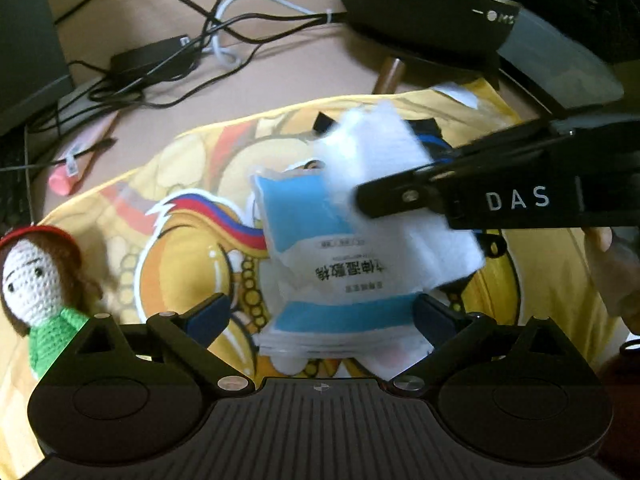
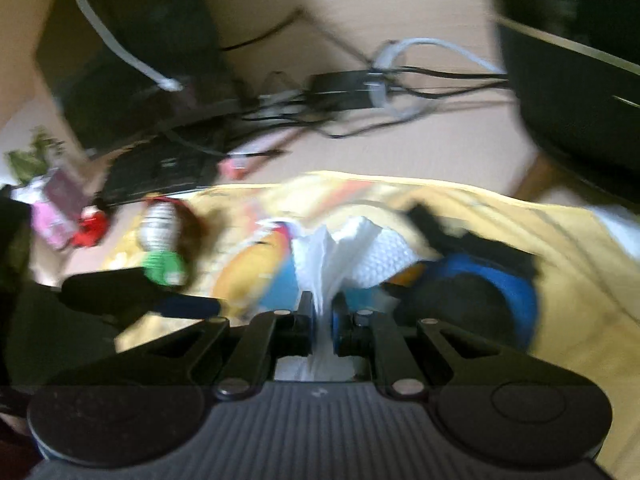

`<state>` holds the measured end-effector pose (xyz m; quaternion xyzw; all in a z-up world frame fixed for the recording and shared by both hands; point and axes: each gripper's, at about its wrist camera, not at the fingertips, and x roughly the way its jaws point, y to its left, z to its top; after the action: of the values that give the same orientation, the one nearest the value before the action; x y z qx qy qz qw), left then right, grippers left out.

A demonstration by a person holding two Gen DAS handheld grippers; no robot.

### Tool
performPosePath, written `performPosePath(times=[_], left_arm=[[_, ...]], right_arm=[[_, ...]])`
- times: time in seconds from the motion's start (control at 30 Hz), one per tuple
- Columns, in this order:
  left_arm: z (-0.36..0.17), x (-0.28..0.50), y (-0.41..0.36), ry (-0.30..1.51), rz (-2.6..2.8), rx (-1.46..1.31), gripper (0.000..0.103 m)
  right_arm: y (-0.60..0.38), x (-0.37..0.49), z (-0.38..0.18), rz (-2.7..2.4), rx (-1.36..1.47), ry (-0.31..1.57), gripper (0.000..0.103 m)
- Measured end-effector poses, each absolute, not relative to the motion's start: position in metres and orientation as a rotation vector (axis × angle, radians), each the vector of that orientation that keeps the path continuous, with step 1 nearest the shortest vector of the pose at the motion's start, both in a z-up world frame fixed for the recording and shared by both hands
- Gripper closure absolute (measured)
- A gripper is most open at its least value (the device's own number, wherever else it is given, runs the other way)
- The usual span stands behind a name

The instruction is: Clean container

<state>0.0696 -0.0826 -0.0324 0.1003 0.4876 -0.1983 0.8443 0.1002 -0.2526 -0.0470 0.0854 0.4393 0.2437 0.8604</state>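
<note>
While the right tool (image 2: 322,314) pinches the tissue (image 2: 360,252) and the left tool (image 1: 322,312) gapes, the wipe pack (image 1: 320,264) may drag along — nothing pins it.

A printed cloth (image 1: 532,280) is spread over the tabletop (image 1: 280,72). On the cloth, near its middle, lies a tissue pack (image 1: 316,256), between the spread fingers of the left tool (image 1: 322,314) and touching neither. A tissue (image 1: 380,152) rises from the pack's far end into the right tool (image 1: 362,200), which reaches in from the right. Left of the pack, at the cloth's edge, lies a crocheted doll (image 1: 38,280). Behind the cloth, a tangle of cables (image 1: 192,40) lies on the tabletop, a monitor base (image 1: 420,16) to their right. A pen (image 1: 80,156) lies at the far left, just off the cloth.
</note>
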Motion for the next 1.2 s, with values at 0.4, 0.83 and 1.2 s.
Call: performPosePath(times=[0.4,0.83,1.2], left_arm=[[-0.031,0.079,-0.08,1.003,-0.427,0.219,0.002],[-0.019,0.073,-0.026,1.019,-0.325,0.131,0.002],[-0.025,0.057,-0.024,1.039,-0.321,0.093,0.002]], right_arm=[[-0.233,0.102,-0.062,0.609,0.248,0.991,0.092],[-0.22,0.108,-0.025,0.709,0.301,0.897,0.093],[-0.188,0.092,-0.036,0.725,0.141,0.941,0.092]])
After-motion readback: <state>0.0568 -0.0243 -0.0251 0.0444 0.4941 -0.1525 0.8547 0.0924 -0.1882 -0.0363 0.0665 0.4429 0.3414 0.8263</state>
